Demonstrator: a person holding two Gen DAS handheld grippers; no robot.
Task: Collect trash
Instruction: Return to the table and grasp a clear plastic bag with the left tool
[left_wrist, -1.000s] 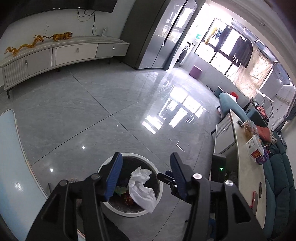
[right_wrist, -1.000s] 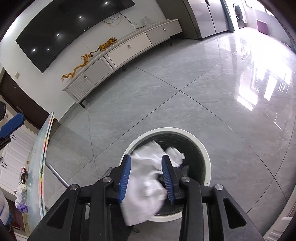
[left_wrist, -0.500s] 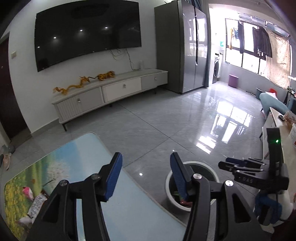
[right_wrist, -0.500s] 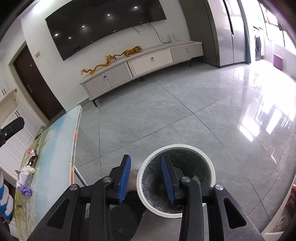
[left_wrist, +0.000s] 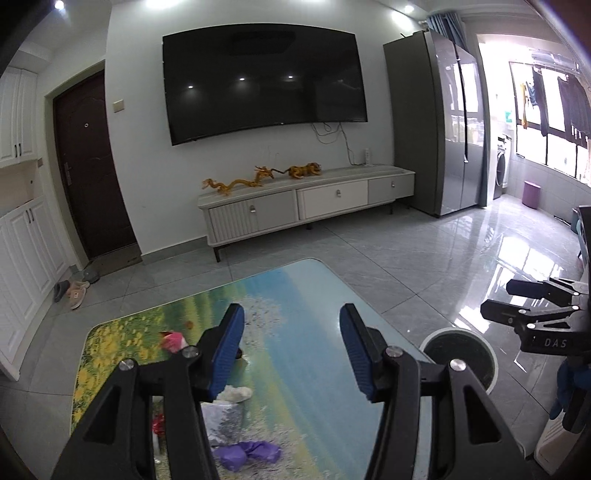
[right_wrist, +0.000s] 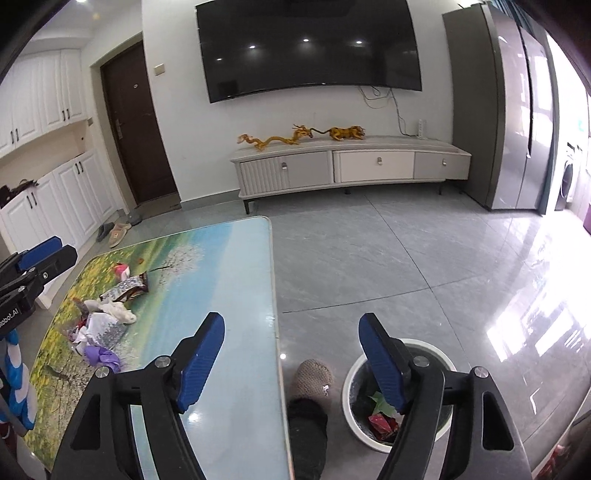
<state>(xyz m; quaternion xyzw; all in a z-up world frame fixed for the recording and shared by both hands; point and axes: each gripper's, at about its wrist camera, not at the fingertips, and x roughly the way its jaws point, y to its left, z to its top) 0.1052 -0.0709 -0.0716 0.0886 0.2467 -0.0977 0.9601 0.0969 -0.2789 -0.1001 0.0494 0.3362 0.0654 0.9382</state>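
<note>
Where the left wrist view looks along its own fingers, the left gripper (left_wrist: 291, 350) is seen half open above the table (left_wrist: 325, 369), with nothing held between its blue pads. Trash lies on the table's near left part, partly hidden behind the left finger: a pink scrap (left_wrist: 173, 340), a white tissue (left_wrist: 236, 393), a silver wrapper (left_wrist: 225, 421), a red scrap (left_wrist: 159, 421) and a purple wad (left_wrist: 251, 452). Beside the table's right edge the bin (left_wrist: 460, 358) stands on the grey floor (left_wrist: 424, 266). The right gripper (left_wrist: 532, 299) is seen at the right border, above and beyond the bin. A TV (left_wrist: 264, 79) hangs on the far wall over a low cabinet (left_wrist: 306, 206).

In the right wrist view, the right gripper (right_wrist: 291, 358) is shown wide open and empty; its jaws have just been opening, and nothing is between them. It is held over the table's right edge (right_wrist: 271, 280), with the bin (right_wrist: 354, 417) just under its right finger. Red and green scraps (right_wrist: 380, 413) are seen inside the bin. A slippered foot (right_wrist: 312, 380) rests on the floor between table and bin. The trash is clustered on the table's left part: a pink scrap (right_wrist: 121, 272), a dark wrapper (right_wrist: 127, 290), white tissue (right_wrist: 118, 312), a silver wrapper (right_wrist: 101, 325) and a purple wad (right_wrist: 101, 356). The left gripper (right_wrist: 37, 258) is seen at the left border, near that cluster but apart from it.
</note>
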